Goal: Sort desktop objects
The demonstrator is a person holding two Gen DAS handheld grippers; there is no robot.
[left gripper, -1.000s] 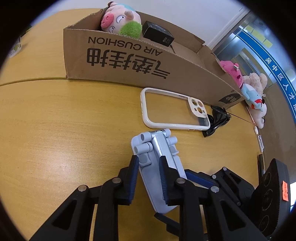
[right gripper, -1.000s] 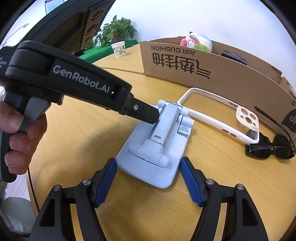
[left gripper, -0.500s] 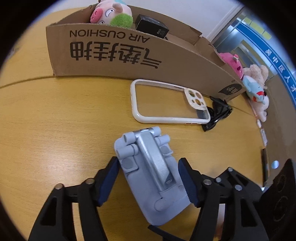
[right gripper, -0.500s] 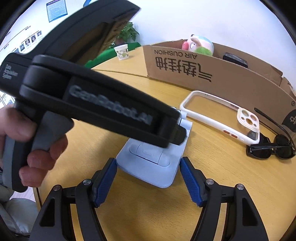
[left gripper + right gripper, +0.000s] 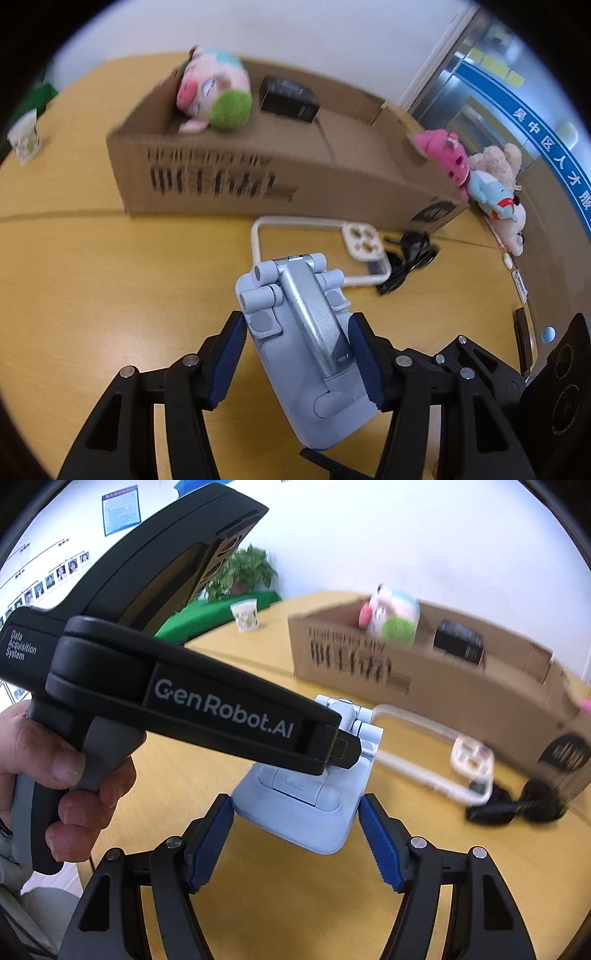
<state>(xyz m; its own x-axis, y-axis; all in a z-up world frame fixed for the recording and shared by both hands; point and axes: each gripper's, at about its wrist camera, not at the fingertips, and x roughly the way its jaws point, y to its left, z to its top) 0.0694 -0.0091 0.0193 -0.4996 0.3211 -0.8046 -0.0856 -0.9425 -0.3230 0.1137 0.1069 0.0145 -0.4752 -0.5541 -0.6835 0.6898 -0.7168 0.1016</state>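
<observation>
A pale blue folding phone stand (image 5: 306, 350) with a metal arm sits between the blue pads of my left gripper (image 5: 297, 325), which press on its two long sides. In the right wrist view the stand's base (image 5: 306, 812) is caught at its near corners by my right gripper (image 5: 294, 805). The stand stays sharp while the table blurs, so it hangs above the wood. The left gripper's black housing (image 5: 221, 709) crosses that view from the left, held by a hand (image 5: 74, 775). Behind stands a cardboard box (image 5: 332, 192).
A white phone case (image 5: 258, 236) and black sunglasses (image 5: 410, 254) lie before the box. A pig plush (image 5: 214, 96) and a black packet (image 5: 288, 99) are inside it. More plush toys (image 5: 491, 192) sit at its right end. A paper cup (image 5: 245, 614) stands far left.
My left gripper let go of the stand's metal arm, spread wide, then closed across the stand's body. Both grippers and the stand have risen from the table.
</observation>
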